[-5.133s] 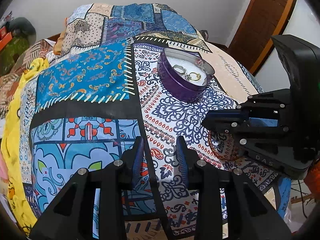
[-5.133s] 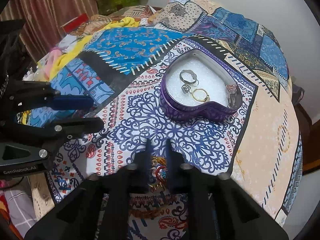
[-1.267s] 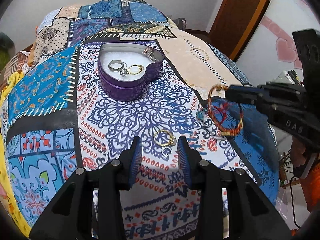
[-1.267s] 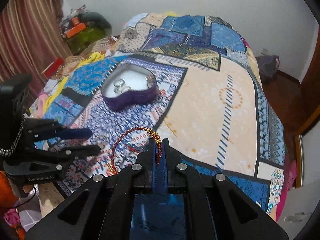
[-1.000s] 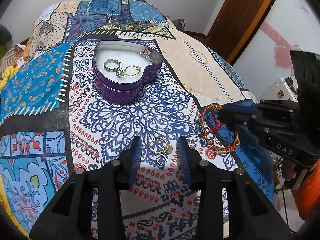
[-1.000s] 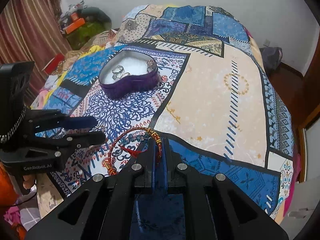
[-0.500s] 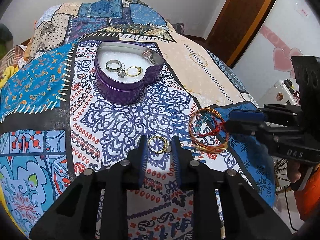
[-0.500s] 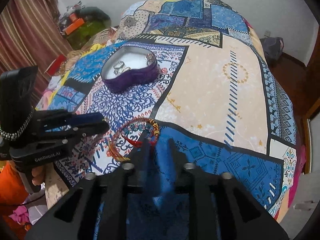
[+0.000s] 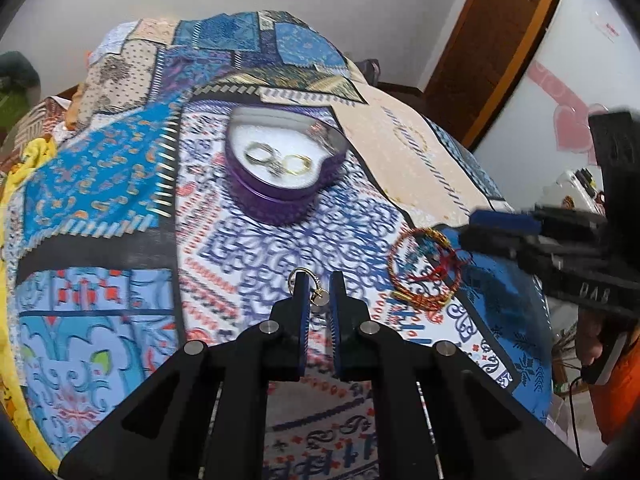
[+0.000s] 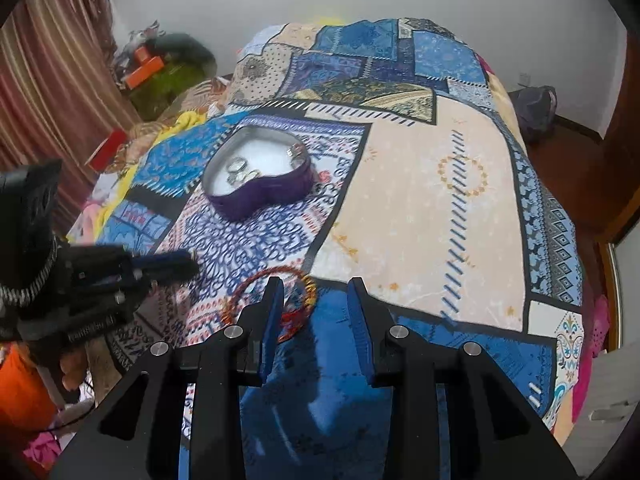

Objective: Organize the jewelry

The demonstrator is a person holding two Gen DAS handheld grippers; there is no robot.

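Note:
A gold ring (image 9: 318, 297) with a small charm sits between the tips of my left gripper (image 9: 320, 286), whose jaws are closing on it; its loop pokes out above the left finger. The red-and-gold bracelet (image 9: 403, 296) lies flat on the patterned bedspread, just right of that gripper. My right gripper (image 10: 315, 286) stands open above the bracelet (image 10: 310, 290), not touching it. Further back sits a purple heart-shaped tin (image 9: 276, 204), (image 10: 260, 200) with several rings on its white lining.
The patchwork bedspread (image 10: 420, 208) covers a bed that drops off at the right and near edges. A wooden door (image 9: 492, 40) stands at the right, and striped curtains (image 10: 52, 80) and clutter lie at the left. A dark bag (image 10: 536, 108) rests on the floor.
My right gripper has opened and let go of the bracelet, which now lies on the bedspread. My left jaws have closed in on the gold ring that lay between them.

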